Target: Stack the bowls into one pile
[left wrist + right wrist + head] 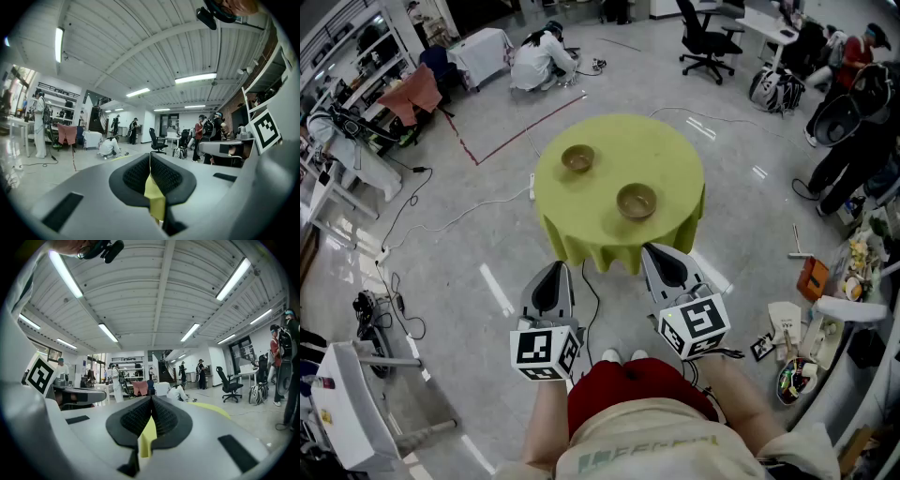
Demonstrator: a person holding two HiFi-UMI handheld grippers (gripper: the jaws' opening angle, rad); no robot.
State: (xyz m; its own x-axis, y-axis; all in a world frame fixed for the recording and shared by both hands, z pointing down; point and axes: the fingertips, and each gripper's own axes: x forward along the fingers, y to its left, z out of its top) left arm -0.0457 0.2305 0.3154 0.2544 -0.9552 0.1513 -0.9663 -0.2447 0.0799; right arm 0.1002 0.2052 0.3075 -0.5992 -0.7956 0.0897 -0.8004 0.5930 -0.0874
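On the round table [661,150] with the yellow-green cloth, the two bowls sit well apart, so nothing's stacked yet. The far bowl [577,158] is toward the back left, and the near bowl [637,201] is closer to the front edge. Both look empty.

The left gripper [554,274] and right gripper [659,257] hang just short of the table. Each has its jaws pressed together on nothing, with only a sliver of cloth colour showing past them.

My worry is that a pinch on a rounded rim can tip or slip the bowl. Setting it off-centre into the other one could send both sliding. The loose cloth might bunch up and drag a bowl along too. There's also a cable [596,302] on the floor right by the table, easy to snag when stepping in.
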